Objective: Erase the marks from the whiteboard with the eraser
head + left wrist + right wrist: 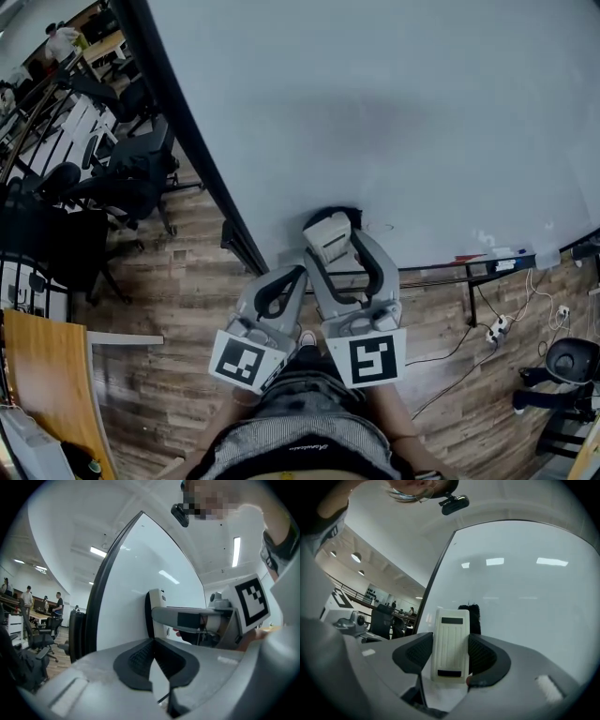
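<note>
Both held low, close before the whiteboard [394, 112]. Nearest, in the left gripper [153, 644] view: fingers pressed together, nothing between them. In the right gripper [451, 660] view: fingers clamped on the white eraser [451, 634], black felt beyond the fingertips flat against the board. Only from the head view: eraser near the board's lower edge.

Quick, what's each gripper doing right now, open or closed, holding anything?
Left hand-held gripper: closed, nothing between its jaws.
Right hand-held gripper: closed on the eraser.
</note>
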Motion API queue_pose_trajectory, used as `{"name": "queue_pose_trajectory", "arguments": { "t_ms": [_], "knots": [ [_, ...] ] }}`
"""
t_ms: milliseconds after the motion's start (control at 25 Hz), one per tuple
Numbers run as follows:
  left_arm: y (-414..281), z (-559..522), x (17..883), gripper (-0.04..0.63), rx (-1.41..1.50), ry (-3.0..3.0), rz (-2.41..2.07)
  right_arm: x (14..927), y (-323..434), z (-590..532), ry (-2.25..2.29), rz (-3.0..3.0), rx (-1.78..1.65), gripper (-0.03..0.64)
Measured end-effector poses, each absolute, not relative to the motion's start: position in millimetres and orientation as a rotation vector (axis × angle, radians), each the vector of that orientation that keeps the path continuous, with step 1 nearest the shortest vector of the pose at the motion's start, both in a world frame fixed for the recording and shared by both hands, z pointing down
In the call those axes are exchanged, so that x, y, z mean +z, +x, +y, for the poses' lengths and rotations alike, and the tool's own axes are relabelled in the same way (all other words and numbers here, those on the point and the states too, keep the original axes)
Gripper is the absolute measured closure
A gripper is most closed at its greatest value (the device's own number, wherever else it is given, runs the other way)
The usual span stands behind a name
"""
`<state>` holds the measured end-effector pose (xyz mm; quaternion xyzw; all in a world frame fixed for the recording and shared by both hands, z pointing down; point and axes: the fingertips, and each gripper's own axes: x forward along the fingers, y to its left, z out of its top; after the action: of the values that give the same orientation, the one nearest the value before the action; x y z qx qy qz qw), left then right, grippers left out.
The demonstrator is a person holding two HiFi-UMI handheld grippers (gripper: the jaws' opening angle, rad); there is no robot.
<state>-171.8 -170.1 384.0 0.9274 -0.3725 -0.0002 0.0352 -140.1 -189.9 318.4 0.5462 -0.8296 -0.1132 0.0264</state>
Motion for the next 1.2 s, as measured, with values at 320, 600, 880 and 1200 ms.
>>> {"name": "queue_pose_trajectory", "arguments": {
  "t_ms": [320,600,880,1200],
  "knots": [
    [-184.1,-169.8,388.5,0.592,0.014,2.831,-1.197,323.0,-159.2,-190.0,1.602,-2.639,-0.341,0.371],
    [-179.9,-171.2,386.9,0.592,0.031,2.817,-1.234,320.7,-145.6,-188.2,1.595,-2.671,-0.343,0.373],
    [-168.9,-172.8,387.6,0.592,0.052,2.801,-1.279,320.7,-117.2,-185.7,1.614,-2.662,-0.357,0.374],
    [-143.0,-175.2,382.9,0.592,0.057,2.777,-1.322,320.1,-74.1,-183.7,1.629,-2.632,-0.351,0.374]
  ]
}}
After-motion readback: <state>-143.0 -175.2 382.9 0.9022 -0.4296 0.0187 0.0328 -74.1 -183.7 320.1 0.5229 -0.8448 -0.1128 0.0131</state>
